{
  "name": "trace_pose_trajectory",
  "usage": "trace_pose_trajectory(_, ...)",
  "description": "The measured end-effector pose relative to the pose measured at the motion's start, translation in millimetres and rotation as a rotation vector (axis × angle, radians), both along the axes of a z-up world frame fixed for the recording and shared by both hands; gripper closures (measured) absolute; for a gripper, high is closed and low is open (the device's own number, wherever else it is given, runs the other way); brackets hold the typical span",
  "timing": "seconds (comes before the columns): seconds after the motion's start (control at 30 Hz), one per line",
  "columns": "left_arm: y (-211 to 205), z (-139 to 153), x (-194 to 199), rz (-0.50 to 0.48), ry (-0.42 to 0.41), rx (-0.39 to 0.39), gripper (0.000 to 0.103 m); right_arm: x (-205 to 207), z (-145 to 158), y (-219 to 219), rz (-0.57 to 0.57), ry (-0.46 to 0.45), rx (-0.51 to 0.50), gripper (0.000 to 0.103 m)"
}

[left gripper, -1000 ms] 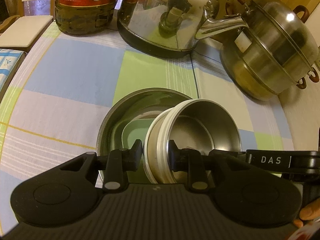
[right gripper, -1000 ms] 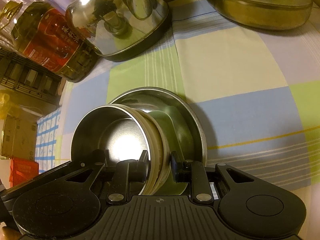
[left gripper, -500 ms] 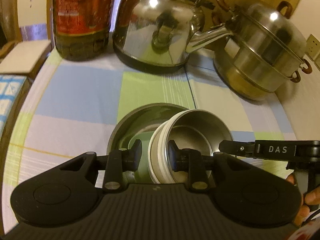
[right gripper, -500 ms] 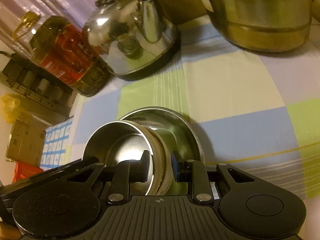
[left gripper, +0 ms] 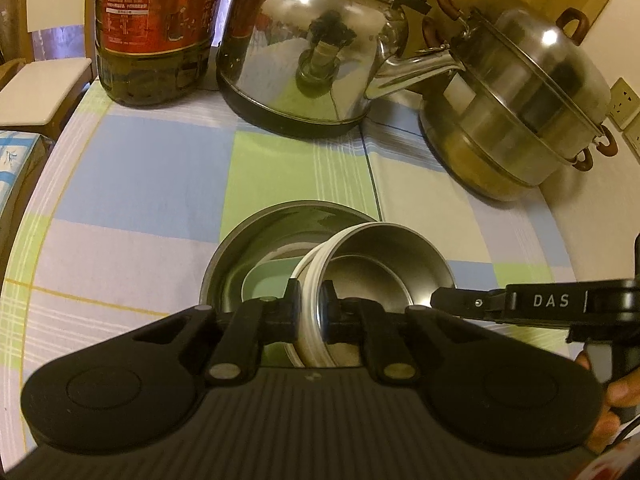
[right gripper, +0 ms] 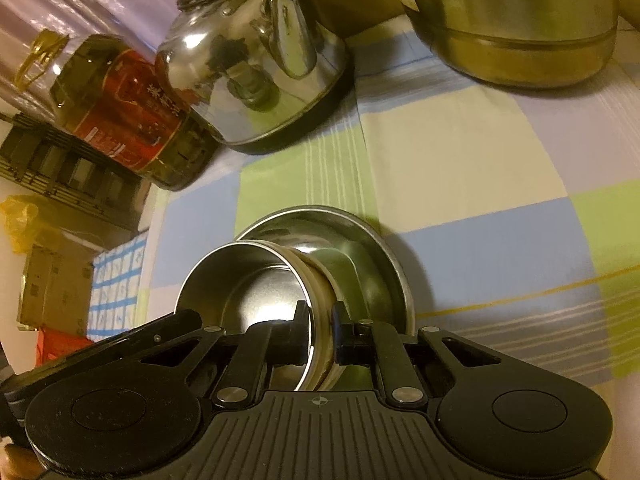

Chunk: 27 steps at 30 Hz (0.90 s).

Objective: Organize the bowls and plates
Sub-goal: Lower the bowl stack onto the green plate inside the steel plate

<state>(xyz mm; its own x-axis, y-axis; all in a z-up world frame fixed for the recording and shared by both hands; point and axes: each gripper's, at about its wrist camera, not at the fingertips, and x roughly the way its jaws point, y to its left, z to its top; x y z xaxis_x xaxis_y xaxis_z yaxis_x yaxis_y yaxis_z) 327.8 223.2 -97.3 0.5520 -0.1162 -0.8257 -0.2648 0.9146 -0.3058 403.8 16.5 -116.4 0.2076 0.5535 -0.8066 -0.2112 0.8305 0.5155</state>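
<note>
Checked cloth (left gripper: 160,184) in blue, green and cream covers the bench. At the back stand an oil bottle (left gripper: 154,28), a steel kettle (left gripper: 316,52) and a lidded steamer pot (left gripper: 520,108), the kettle's spout reaching toward the pot. A wall socket (left gripper: 624,98) shows at far right. Off the bench edge in the right wrist view: a yellow bag (right gripper: 20,220) and a carton (right gripper: 52,284).

Near the front of the bench sits a wide steel plate (left gripper: 256,240). A small bowl (left gripper: 384,264), steel inside with a white outer rim, rests tilted in the plate, leaning on the plate's inner wall.

Left gripper (left gripper: 309,312): fingers clamped on the bowl's near-left rim, one finger outside on the white band, one inside on the steel.

Right gripper (right gripper: 321,336): jaws closing, with the bowl's opposite rim between the fingers; both pads sit against the wall, one inside, one outside. Its arm crosses the left wrist view at right, and part of a hand (left gripper: 616,400) shows beneath it.

Plate interior reflects a green patch. Whether the bowl's base touches the plate floor cannot be told.
</note>
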Motion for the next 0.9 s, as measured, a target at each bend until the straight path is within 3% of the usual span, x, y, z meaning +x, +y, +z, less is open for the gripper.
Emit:
trace_pose_trajectory(0.4,-1,-2,5,0.005,0.04,0.004,0.095,14,5,12,0.038,0.062,-0.069,0.092)
trace_pose_trajectory(0.77,-1,-2,5,0.01,0.044,0.01,0.095,11,6,13,0.055,0.036,-0.075,0.092)
trace_pose_trajectory(0.9,-1,2,2,0.019,0.031,0.039,0.087,9,9,13,0.058,0.008,-0.068,0.091)
